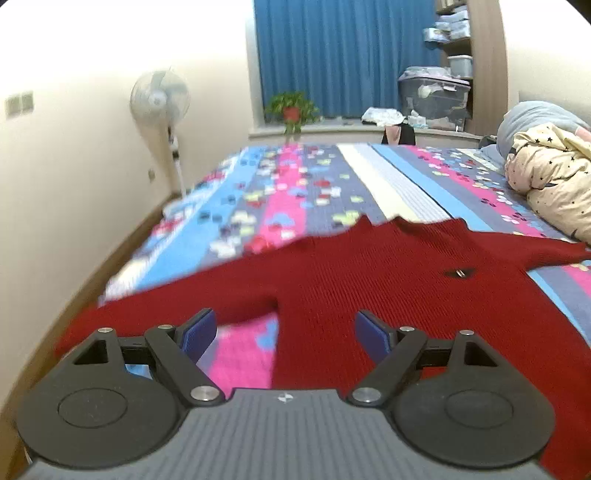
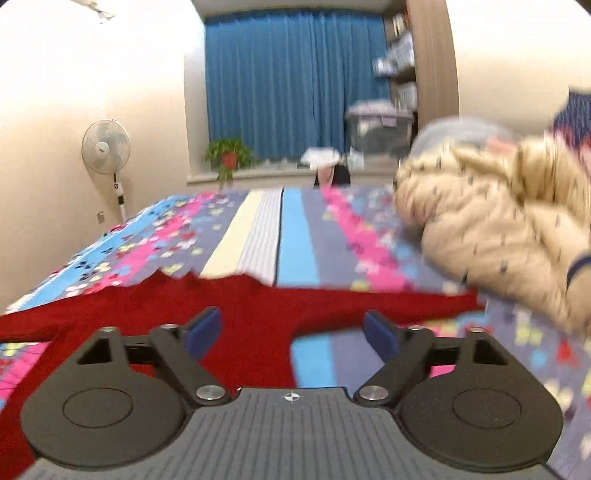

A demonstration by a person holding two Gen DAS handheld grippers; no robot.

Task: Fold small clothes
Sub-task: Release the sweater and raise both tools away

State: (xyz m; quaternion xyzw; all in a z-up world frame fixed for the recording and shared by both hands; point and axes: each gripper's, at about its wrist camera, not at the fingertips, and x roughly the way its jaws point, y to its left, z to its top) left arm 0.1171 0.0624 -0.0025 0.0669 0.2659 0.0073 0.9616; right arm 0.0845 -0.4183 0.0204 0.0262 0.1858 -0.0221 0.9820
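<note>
both my left fingers (image 1: 282,334) and right fingers (image 2: 291,334) released, hovering over the dark red knitted sweater (image 1: 369,280), spread flat on the striped butterfly-print bed (image 1: 295,184) for folding.

This is a bedroom in a home. A bed (image 1: 369,184) covered by a striped, butterfly-printed sheet fills the middle, with a star-patterned quilt (image 1: 550,177) bundled at its right edge. At the far end a blue curtain (image 1: 340,55) hangs over a window ledge that bears a potted plant (image 1: 291,107); a standing fan (image 1: 160,98) is by the left wall, and storage boxes (image 1: 436,96) and shelves (image 1: 454,33) fill the far right corner.
</note>
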